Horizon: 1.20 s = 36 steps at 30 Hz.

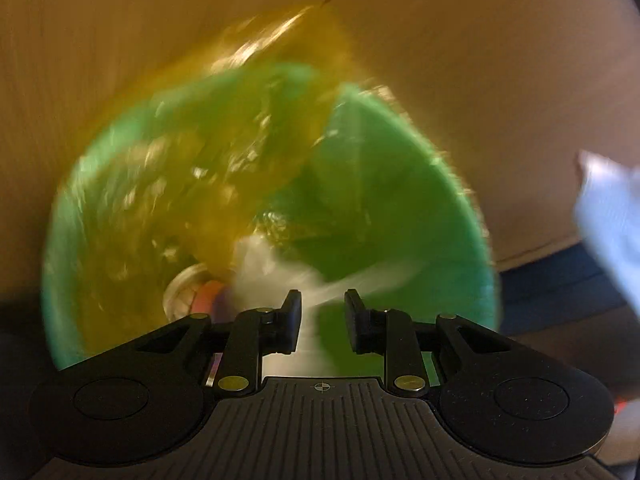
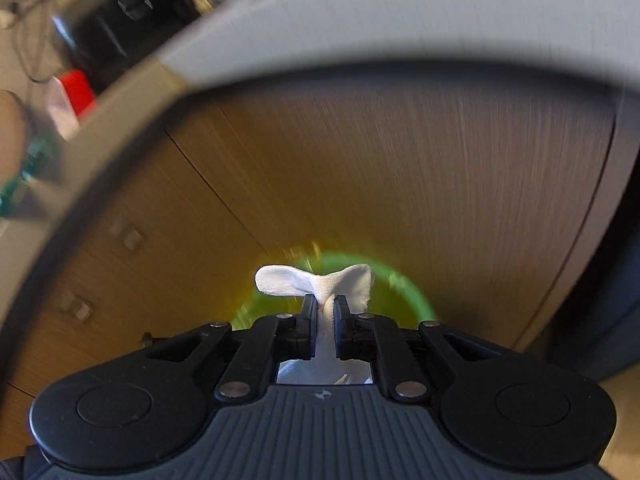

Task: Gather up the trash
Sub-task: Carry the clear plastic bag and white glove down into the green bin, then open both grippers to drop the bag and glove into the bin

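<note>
A green trash bin (image 1: 400, 184) with a yellow plastic liner (image 1: 224, 168) fills the left wrist view, blurred by motion. White trash (image 1: 272, 264) and a round metal lid or can (image 1: 184, 292) lie inside it. My left gripper (image 1: 322, 300) hovers over the bin, open and empty. My right gripper (image 2: 324, 308) is shut on a white crumpled tissue (image 2: 316, 282), held above and short of the green bin (image 2: 416, 300). The tissue also shows at the right edge of the left wrist view (image 1: 612, 208).
A wooden cabinet front (image 2: 360, 168) stands behind the bin. A grey countertop edge (image 2: 360, 24) curves above, with a red object (image 2: 76, 88) and dark items on it. A dark blue surface (image 1: 552, 288) lies right of the bin.
</note>
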Tool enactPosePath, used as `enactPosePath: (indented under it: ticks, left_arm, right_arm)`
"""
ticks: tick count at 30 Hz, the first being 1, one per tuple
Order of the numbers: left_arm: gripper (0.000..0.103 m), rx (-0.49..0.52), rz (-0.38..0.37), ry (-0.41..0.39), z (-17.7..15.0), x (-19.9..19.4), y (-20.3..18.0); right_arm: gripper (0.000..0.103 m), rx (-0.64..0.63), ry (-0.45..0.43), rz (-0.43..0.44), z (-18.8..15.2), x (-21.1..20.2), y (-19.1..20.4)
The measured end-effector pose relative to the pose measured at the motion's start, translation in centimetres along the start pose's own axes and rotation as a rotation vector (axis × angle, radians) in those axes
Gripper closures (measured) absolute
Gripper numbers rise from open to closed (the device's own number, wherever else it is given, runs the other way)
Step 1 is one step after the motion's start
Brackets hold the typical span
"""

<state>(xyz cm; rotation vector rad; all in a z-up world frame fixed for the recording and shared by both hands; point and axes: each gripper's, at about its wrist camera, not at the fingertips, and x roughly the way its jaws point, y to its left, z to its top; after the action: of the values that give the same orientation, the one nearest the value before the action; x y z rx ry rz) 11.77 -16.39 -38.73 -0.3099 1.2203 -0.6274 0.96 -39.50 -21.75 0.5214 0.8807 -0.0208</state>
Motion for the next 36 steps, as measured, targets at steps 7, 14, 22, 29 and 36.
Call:
enactPosePath:
  ticks: [7, 14, 22, 29, 36]
  left_arm:
    - [0.076, -0.019, 0.052, -0.081, 0.5, -2.7, 0.8]
    - [0.076, -0.079, -0.023, -0.186, -1.2, -7.2, 2.3]
    - [0.076, -0.156, -0.040, -0.189, -1.1, -7.4, 3.8]
    - [0.076, -0.133, -0.021, -0.197, -1.2, -7.3, 3.6]
    - [0.076, -0.110, -0.011, -0.178, -1.5, -6.6, 3.0]
  right_arm:
    - [0.095, 0.077, 0.122, 0.000, -2.1, 6.4, -0.3]
    - [0.081, 0.025, 0.227, 0.014, -3.1, 13.2, 2.5]
    - [0.058, 0.051, 0.248, 0.025, -3.9, 14.3, 2.3]
    - [0.055, 0.011, 0.249, -0.059, -5.5, 14.4, 1.4]
    - [0.049, -0.052, 0.399, -0.130, -5.4, 17.2, 0.9]
